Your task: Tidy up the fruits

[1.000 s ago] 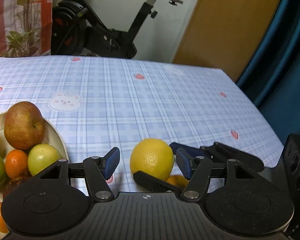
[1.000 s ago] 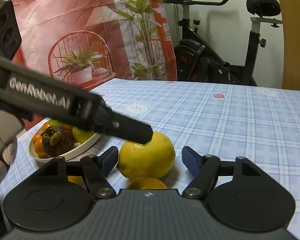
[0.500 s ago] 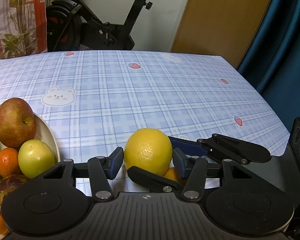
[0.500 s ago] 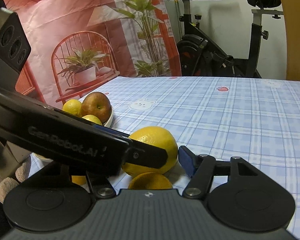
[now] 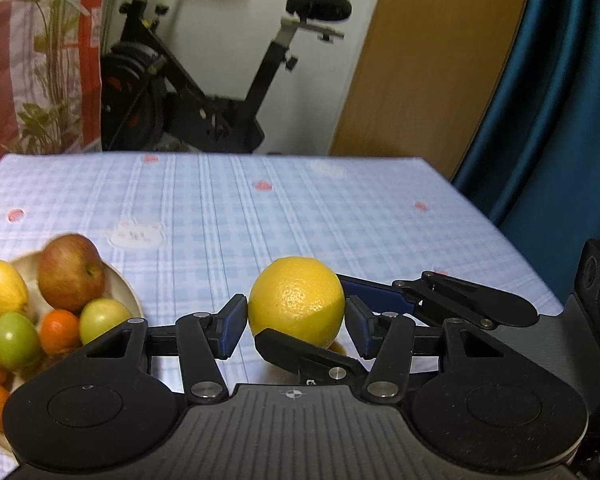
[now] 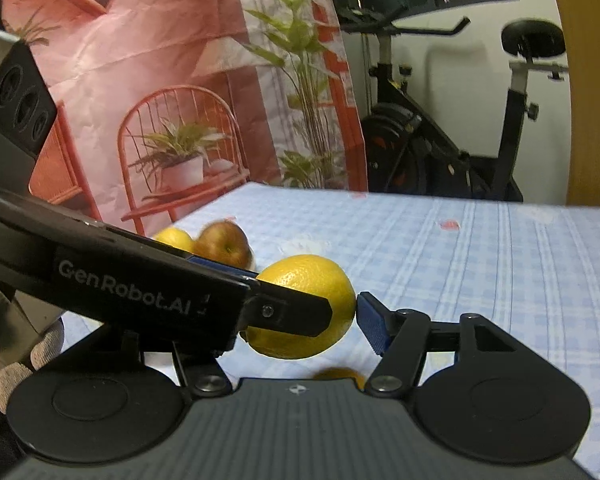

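A big yellow lemon [image 5: 296, 300] hangs just above the checked tablecloth [image 5: 220, 208], held from two sides at once. My left gripper [image 5: 296, 330] has its blue pads pressed on the lemon's left and right flanks. The right gripper's fingers [image 5: 380, 292] cross in from the right, one in front of the fruit and one behind. In the right wrist view the same lemon [image 6: 312, 304] sits in my right gripper [image 6: 296, 332], whose right pad touches it. Its left finger is hidden behind the left gripper's body [image 6: 140, 284]. A small orange [image 6: 340, 374] lies on the cloth below.
A cream plate [image 5: 134, 304] at the left holds a red apple [image 5: 70, 272], a second lemon [image 5: 0, 290], green fruits and small oranges. An exercise bike [image 5: 204, 80] stands beyond the table's far edge. A blue curtain [image 5: 560, 120] hangs to the right.
Both grippers closed their pads onto the lemon and lifted it off the cloth. The small orange stayed on the table underneath. The plate now looks lower and further left.
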Demonstrator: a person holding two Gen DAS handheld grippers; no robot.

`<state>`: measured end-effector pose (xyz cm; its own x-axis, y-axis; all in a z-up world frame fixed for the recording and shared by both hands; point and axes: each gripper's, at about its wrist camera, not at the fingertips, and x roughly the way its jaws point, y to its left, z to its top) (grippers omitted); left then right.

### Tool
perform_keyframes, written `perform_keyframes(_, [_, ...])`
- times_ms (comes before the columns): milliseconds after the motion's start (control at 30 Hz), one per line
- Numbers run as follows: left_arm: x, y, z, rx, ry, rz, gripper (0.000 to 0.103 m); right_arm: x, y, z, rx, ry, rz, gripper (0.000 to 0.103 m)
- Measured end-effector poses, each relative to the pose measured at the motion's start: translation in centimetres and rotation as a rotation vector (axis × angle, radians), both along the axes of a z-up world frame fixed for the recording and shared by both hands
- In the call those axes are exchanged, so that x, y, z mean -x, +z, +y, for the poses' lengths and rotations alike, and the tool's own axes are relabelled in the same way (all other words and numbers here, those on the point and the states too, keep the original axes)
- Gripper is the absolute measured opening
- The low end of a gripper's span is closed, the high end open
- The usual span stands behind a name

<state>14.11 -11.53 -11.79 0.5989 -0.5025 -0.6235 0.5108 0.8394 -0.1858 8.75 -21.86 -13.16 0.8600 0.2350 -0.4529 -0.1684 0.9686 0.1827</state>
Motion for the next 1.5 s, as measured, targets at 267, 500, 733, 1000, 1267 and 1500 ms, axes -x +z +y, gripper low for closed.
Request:
perform_keyframes(267, [-0.2,4.3,3.1,0.055,-0.003,-0.043,0.056,-0.9,4.4,2.4,0.019,0.039,-0.062,0.065])
perform_keyframes(500, [-4.2,5.5,7.1,0.065,-0.010,-0.025,0.052,-4.7,6.7,6.6,0.035,0.108,-0.080,0.042])
perform_keyframes(733, [-6.3,0.6,10.6,0.111,0.026,0.093,0.049,-8.8,2.6,8.9,0.077,0.174,0.080,0.041])
perform_keyframes(1000, [-5.3,-1.0,11.5,0.141,0.034,0.085,0.049,-7.0,0.7,4.9,0.036,0.115,0.150,0.041])
perform_keyframes(1267, [2.9,-1.5,13.1,0.135,-0.154,0.134,0.052,1.7,3.6,3.8,0.021,0.336,0.239,0.047])
perform_keyframes(1500, [6.0,-4.4,12.6,0.094,-0.175,0.192,0.052,8.1,-1.0,7.9,0.247,0.530,0.535,0.058])
